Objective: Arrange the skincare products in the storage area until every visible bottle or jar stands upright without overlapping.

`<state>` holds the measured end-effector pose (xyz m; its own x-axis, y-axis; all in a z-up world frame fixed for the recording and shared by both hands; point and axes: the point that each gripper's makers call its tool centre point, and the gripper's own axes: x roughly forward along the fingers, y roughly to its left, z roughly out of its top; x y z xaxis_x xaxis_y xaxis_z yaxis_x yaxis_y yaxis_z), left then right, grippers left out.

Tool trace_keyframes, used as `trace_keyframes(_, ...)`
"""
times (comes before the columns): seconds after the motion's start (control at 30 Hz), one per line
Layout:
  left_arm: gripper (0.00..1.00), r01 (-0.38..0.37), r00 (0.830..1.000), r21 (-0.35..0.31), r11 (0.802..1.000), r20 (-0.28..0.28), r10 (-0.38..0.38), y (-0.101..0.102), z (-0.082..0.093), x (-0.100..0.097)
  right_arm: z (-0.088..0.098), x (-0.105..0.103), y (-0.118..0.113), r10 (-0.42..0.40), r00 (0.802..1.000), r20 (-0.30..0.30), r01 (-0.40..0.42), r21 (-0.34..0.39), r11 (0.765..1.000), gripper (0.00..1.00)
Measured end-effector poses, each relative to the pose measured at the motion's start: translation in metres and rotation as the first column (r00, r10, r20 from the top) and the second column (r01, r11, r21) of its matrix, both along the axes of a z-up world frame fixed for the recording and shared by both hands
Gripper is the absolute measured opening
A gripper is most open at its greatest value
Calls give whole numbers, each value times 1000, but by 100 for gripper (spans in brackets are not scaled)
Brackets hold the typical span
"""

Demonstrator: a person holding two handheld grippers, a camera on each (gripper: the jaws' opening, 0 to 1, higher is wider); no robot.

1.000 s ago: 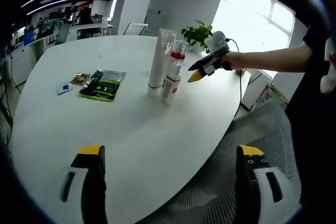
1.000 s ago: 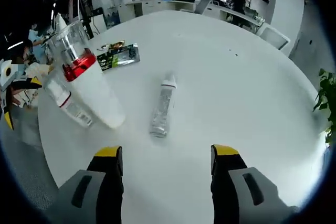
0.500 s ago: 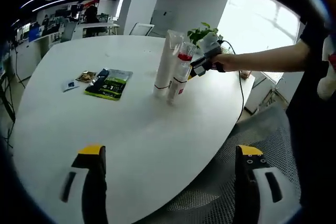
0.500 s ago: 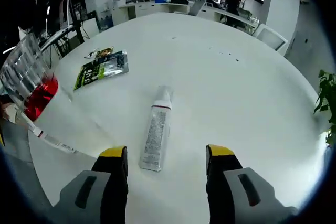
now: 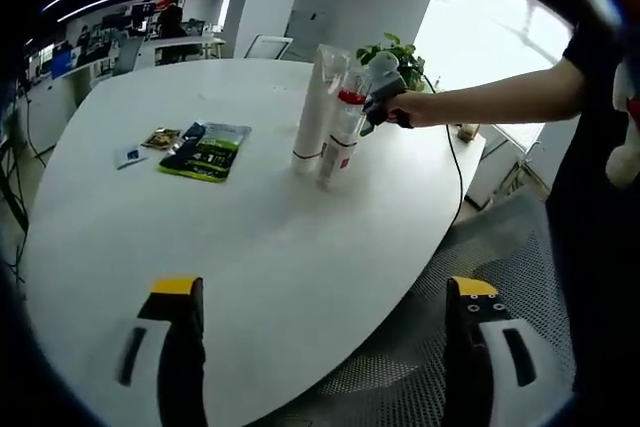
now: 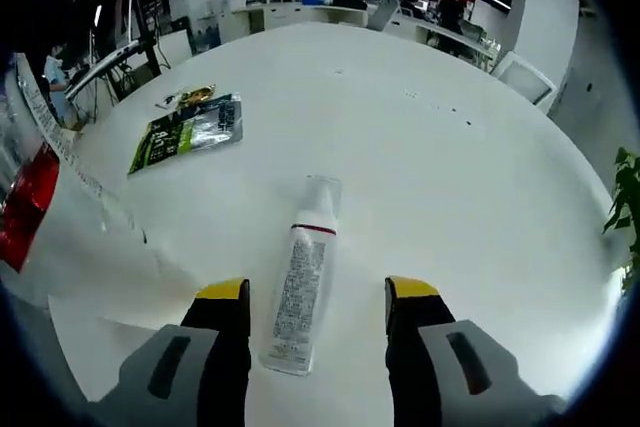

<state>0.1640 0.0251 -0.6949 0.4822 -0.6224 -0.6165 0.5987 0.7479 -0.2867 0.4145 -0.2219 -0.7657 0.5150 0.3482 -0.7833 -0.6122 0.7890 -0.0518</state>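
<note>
A clear bottle with a red-ringed neck and clear cap [image 6: 300, 292] lies flat on the white table [image 6: 450, 177]. Its base end sits between the jaws of my open right gripper [image 6: 317, 292], with a gap on each side. Close at the left edge of the right gripper view loom a tall white tube [image 6: 90, 237] and a bottle with a red band [image 6: 25, 212]. In the left gripper view both stand upright side by side, tube [image 5: 312, 107] and red-banded bottle [image 5: 340, 132], with the hand-held right gripper [image 5: 374, 109] just behind them. My left gripper [image 5: 325, 342] hangs open over the table's near edge, holding nothing.
A green packet [image 5: 205, 150] and small sachets [image 5: 150, 139] lie left of the upright bottles; the packet [image 6: 185, 132] shows beyond the lying bottle too. A potted plant [image 5: 385, 52] stands at the far edge. A mesh chair [image 5: 450, 277] sits beside the table edge.
My right gripper has moved down and forward over the lying bottle, whose base now sits between the jaws. The upright tube and bottle slid to that view's left edge. The left gripper barely moved.
</note>
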Motion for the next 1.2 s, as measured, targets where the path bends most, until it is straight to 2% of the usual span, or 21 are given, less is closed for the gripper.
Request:
trace_keyframes(0.07,93,-2,1000,-1,1000,-3,2,0,-1,0,0,0,1,-13,1000,-2,13,24,1000,53)
trace_keyframes(0.4,93,-2,1000,5,1000,-4,2,1,-2,0,-2,4,-1,-9,1000,19,9,29,1000,48)
trace_keyframes(0.5,93,-3,1000,5,1000,-2,3,1,-2,1,-2,4,1,-1,1000,28,0,33,999,40)
trace_keyframes(0.57,93,-2,1000,9,1000,-1,2,1,-2,1,-7,-3,3,10,1000,12,-10,22,1000,30)
trace_keyframes(0.6,93,0,1000,10,1000,0,0,1,-2,0,-6,2,9,51,998,46,-53,31,998,24)
trace_keyframes(0.63,93,1,1000,11,1000,1,-1,1,-2,0,-3,3,6,37,998,48,-38,22,999,23)
trace_keyframes(1.2,93,5,1000,19,1000,-2,-5,0,-3,0,0,5,7,35,999,37,-36,32,999,21)
